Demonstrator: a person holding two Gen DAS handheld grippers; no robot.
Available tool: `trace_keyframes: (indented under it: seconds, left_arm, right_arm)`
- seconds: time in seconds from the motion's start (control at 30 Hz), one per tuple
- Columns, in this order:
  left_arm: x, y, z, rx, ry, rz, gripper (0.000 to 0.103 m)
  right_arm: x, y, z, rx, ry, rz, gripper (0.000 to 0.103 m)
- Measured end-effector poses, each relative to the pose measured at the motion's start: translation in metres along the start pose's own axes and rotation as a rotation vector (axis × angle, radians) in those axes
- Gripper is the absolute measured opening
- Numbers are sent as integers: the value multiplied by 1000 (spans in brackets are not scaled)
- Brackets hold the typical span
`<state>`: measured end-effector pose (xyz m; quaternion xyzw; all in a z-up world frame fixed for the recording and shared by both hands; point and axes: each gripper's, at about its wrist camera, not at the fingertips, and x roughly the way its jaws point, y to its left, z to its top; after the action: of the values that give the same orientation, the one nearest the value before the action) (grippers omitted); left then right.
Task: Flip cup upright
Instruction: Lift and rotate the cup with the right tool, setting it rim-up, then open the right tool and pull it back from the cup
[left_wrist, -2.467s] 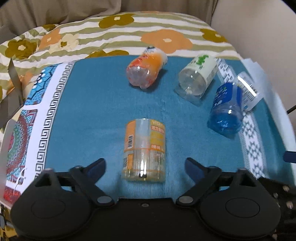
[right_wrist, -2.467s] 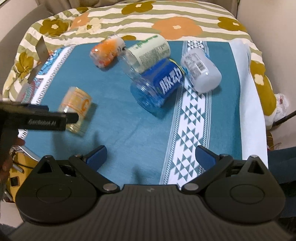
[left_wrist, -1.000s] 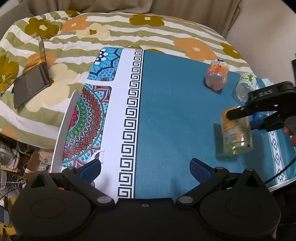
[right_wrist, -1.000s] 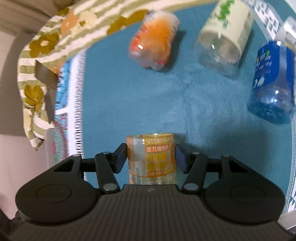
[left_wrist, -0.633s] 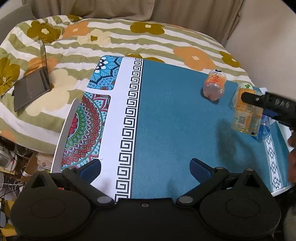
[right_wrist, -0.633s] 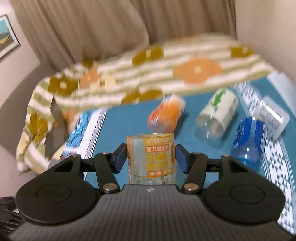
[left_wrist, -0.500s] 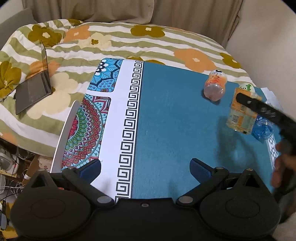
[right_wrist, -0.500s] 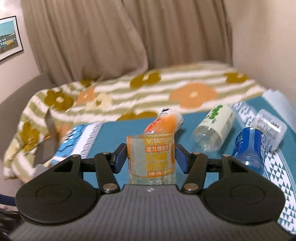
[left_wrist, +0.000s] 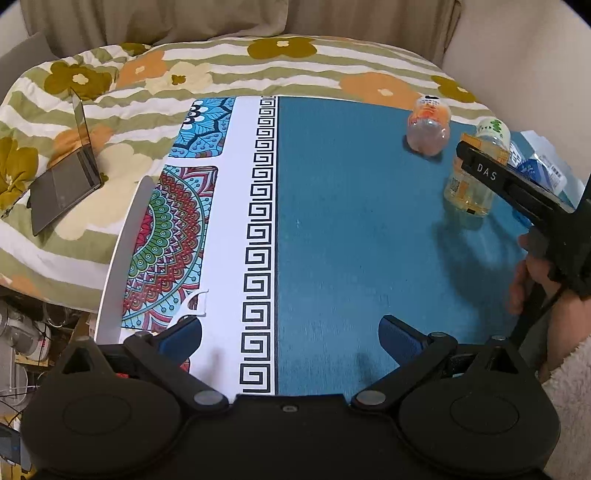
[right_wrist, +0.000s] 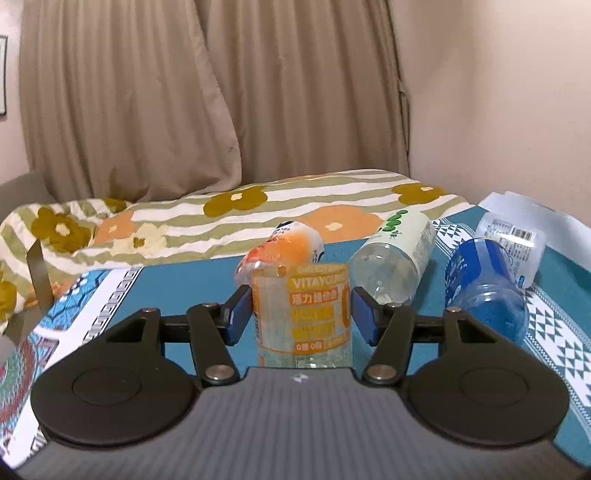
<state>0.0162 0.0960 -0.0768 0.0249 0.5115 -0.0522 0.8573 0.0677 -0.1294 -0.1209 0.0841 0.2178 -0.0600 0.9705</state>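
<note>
Clear plastic cup with orange label (right_wrist: 303, 314) stands between right gripper (right_wrist: 300, 309) pads, slightly apart; bumps could tip it; left gripper (left_wrist: 290, 338) wide open, empty

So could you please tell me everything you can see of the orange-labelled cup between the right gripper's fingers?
The orange-labelled cup is clear plastic, a cut-off bottle by its look, with an orange and yellow label reading VITAYOUNG. It stands upright, open end up, on the blue cloth. The right gripper has a blue pad on each side of it; narrow gaps show, so it looks just released.

Left gripper (left_wrist: 290, 338) spread wide (empty); right gripper (right_wrist: 301, 312) parted.
</note>
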Motion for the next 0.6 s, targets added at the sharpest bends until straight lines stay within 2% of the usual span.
trace_keyframes:
  seconds: [0.2,0.5,0.57,0.6]
  left_arm:
    - [-1,-5,1,3,-3,-15,103]
    - [-3,-12,2,-8,-9,-20,103]
    - [-4,-14,3,-13,-11,-19,103]
    - [-4,-14,3,-16,-13,-19,103]
  right_arm:
    - [-18,0,-5,-27,52,22,73]
    - [-20,2,-5,-74,77,54,75]
    - [-19,3,-3,-74,90,60,81]
    - [-19,3,-3,-77,96,63,92]
